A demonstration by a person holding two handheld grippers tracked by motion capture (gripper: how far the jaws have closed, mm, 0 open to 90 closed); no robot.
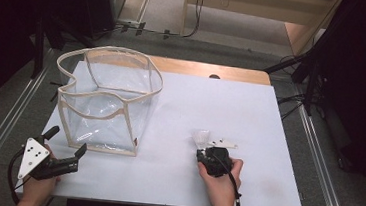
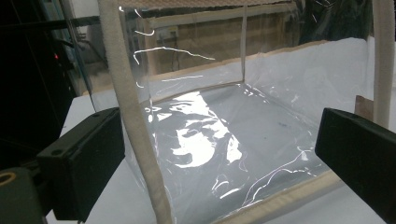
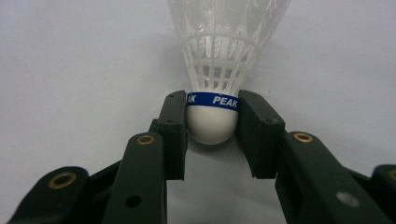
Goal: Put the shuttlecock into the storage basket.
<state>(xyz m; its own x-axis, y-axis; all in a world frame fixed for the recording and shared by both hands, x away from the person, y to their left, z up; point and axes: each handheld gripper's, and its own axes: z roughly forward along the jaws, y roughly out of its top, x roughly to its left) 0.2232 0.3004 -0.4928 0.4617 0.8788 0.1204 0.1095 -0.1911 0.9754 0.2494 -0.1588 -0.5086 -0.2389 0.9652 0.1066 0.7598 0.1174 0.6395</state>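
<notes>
A white plastic shuttlecock [image 3: 212, 119] with a blue band lies on the white table top, and my right gripper [image 3: 212, 121] is shut on its round cork head. From above, the shuttlecock [image 1: 201, 136] points away from the person at the table's front right, with the right gripper [image 1: 206, 149] behind it. A clear plastic bag [image 1: 107, 101] with cream edging stands open at the left. My left gripper [image 1: 67, 140] is open at the bag's near left corner. Its jaws straddle a cream edge strip [image 2: 135, 126] of the bag [image 2: 224, 140] without touching.
The white table top [image 1: 230, 112] stretches between the bag and the shuttlecock. A wooden table edge [image 1: 214, 70] shows at the back. Dark stands and cables [image 1: 315, 64] flank the table on the floor.
</notes>
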